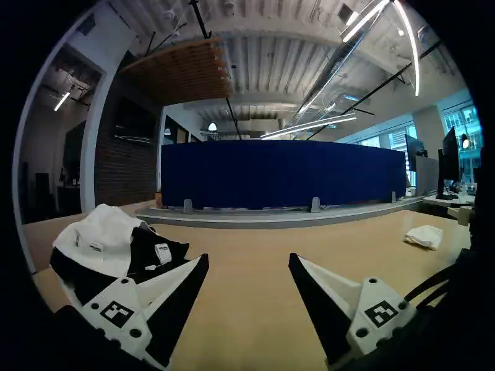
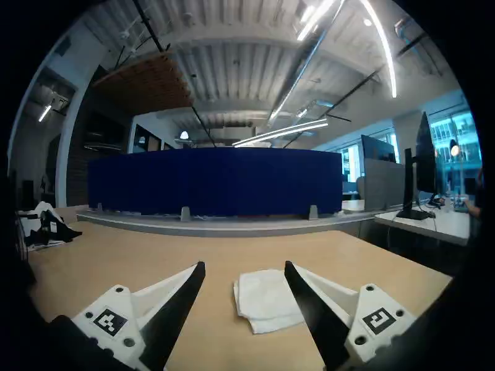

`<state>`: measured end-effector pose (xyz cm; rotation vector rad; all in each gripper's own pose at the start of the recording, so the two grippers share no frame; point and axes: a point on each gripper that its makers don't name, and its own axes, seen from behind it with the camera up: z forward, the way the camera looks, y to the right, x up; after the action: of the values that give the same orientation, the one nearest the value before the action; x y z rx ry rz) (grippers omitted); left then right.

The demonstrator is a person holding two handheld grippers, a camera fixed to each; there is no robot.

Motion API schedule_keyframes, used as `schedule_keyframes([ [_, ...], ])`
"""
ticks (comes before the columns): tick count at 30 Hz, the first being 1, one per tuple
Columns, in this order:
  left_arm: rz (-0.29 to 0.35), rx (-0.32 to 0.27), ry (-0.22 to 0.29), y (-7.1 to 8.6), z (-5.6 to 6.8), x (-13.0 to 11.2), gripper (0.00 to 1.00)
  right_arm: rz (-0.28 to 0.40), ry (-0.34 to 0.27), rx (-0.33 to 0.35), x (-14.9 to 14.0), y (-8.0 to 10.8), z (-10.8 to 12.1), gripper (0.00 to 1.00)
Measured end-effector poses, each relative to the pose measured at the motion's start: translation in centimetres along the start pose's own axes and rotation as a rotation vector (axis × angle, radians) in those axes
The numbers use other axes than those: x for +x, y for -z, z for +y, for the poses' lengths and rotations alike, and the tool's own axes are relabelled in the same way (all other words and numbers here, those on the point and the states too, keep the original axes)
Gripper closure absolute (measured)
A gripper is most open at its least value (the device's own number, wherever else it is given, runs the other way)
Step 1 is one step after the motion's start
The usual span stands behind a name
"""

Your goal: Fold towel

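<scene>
Lying folded on the wooden table [image 2: 154,260], the white towel [image 2: 266,300] sits at six o'clock in the right gripper view, one edge hidden behind a finger of the right gripper [image 2: 244,266], which is released and empty. The left gripper [image 1: 247,256] is spread too, empty. Tags [image 1: 162,252] on clothes [image 1: 105,247] at nine o'clock are too small to read.

We see the white towel [image 2: 267,297] lying folded in a small uneven stack, flat on the table [image 2: 124,260], its layered edges not quite aligned.
</scene>
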<state>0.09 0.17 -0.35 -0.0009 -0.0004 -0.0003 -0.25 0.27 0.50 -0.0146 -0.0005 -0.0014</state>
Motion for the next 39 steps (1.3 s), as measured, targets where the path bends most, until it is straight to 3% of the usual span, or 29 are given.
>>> schedule_keyframes([
  [39,0.0,0.0,0.0,-0.02,0.01,-0.03,0.04,0.0,0.0,0.001,0.02,0.41,0.04,0.01],
])
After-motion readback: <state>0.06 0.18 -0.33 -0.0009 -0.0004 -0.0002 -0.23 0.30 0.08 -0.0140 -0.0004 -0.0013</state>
